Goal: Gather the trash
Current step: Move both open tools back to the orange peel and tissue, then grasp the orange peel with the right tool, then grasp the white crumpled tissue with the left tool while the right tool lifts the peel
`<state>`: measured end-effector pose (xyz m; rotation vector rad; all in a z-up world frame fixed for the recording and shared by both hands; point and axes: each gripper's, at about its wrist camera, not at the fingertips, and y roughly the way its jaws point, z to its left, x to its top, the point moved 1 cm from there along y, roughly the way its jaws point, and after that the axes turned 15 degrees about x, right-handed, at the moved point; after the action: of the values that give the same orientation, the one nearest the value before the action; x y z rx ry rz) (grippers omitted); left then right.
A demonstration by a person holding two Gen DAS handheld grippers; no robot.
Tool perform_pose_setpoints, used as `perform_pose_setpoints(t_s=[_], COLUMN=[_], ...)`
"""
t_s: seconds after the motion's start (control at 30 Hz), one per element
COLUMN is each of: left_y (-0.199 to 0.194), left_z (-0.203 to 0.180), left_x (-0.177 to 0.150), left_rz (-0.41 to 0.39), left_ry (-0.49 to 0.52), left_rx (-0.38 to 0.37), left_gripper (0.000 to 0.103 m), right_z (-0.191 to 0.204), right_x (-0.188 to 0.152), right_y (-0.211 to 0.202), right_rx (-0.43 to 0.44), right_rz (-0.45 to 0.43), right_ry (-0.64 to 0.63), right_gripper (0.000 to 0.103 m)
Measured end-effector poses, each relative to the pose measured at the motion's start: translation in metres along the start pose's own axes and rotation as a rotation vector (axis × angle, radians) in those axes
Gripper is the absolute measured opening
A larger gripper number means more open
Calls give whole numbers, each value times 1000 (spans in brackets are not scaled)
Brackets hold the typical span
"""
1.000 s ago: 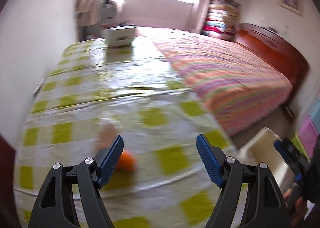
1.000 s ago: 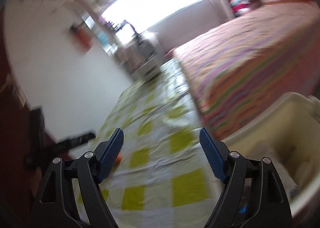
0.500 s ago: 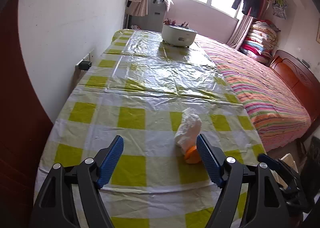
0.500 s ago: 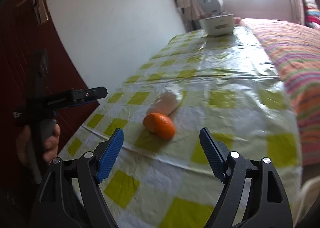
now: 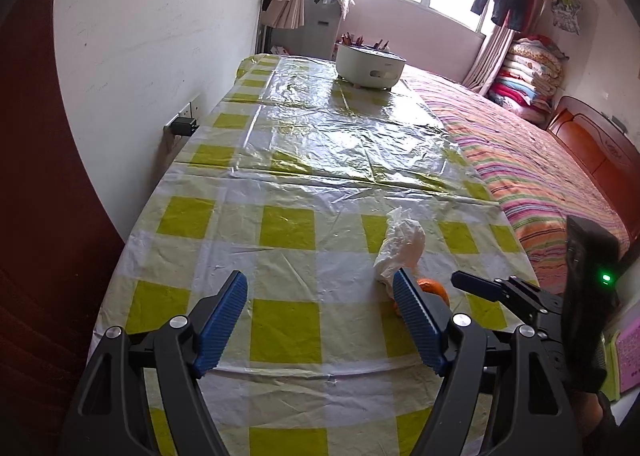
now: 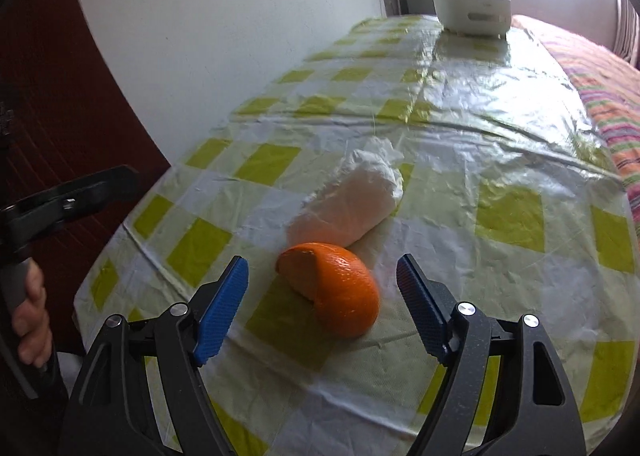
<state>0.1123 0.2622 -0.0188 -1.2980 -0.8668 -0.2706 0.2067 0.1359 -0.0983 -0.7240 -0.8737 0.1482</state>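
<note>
Checked tablecloth [image 6: 508,212] carries the trash: peel [image 6: 336,292] between the spread right gripper [image 6: 322,312], wad [image 6: 352,204] touching at 12 o'clock. Left gripper [image 5: 320,322] is spread, idle. Approach is judged; closing on peel is required.

Looking forward along the table [image 5: 304,160] from its near end; right nearer, lower (shared: orange peel [image 6: 334,288]).

A piece of orange peel [image 6: 334,292] lies on the checked tabletop [image 6: 508,212], touching a crumpled white plastic bag [image 6: 352,204] lying just behind it.
</note>
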Motion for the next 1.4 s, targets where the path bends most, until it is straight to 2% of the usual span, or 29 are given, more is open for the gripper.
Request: perform_pose_setpoints(t_s=[0.13, 0.2, 0.3, 0.33, 0.57, 0.73, 0.77, 1.4], left_y=[3, 3, 3, 3, 7, 12, 13, 20], left_z=[2, 2, 1, 1, -1, -4, -5, -39], left_x=[-1, -2, -2, -2, -1, -2, -2, -5], left_rz=[12, 16, 19, 20, 35, 48, 49, 65], left_ry=[-3, -3, -3, -4, -3, -1, 2, 82], left_rx=[3, 0, -5, -4, -2, -1, 1, 5], left_gripper=[73, 73, 73, 73, 73, 73, 73, 73], right_z=[-14, -36, -33, -26, -20, -21, -21, -46], right_x=[0, -9, -2, -5, -3, -6, -7, -19], right_y=[2, -7, 10, -5, -4, -12, -15, -98], right_rx=[2, 2, -11, -17, -16, -5, -4, 17], right_rz=[27, 27, 42, 46, 60, 48, 43, -119], right_ry=[32, 46, 46, 43, 31, 43, 46, 152], right_gripper=[75, 75, 72, 71, 42, 35, 30, 29])
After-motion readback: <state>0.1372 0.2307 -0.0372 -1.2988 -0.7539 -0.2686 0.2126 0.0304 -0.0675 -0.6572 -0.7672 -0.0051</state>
